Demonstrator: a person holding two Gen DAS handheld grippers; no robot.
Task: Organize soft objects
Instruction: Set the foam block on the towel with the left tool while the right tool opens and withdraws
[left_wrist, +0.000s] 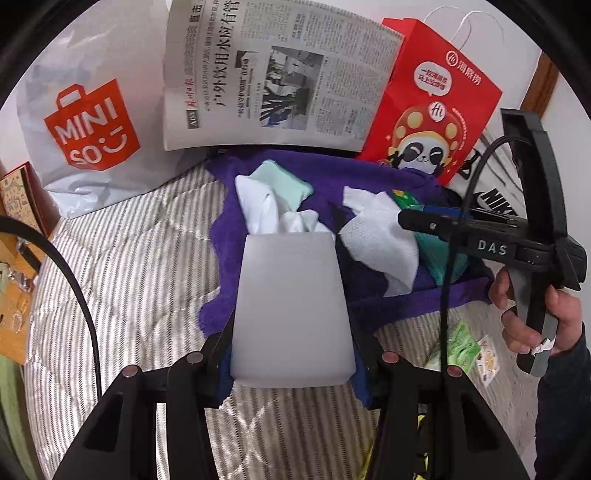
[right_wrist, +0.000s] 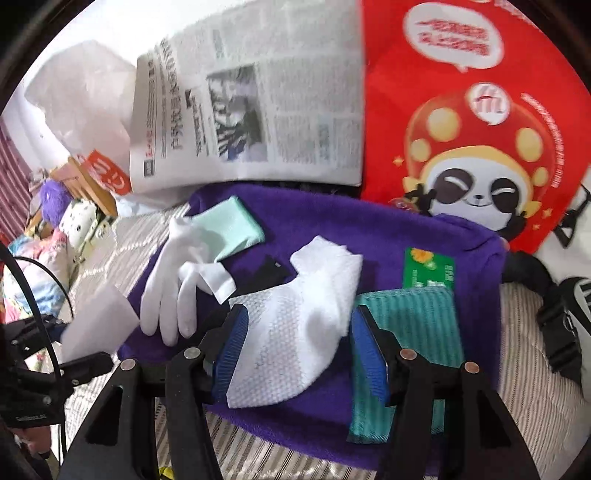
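Right wrist view: my right claw (right_wrist: 299, 354) released above a white wipe (right_wrist: 295, 332).
My left claw (left_wrist: 291, 354) grips a frosted white cup (left_wrist: 291, 306) over the purple towel (right_wrist: 332, 221).

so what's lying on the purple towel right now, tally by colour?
White: 2 — glove, textured cloth
Mint: 1 — folded cloth
Teal: 1 — striped cloth
Green: 1 — packet
Black: 1 — small piece, kind unclear
Total: 6
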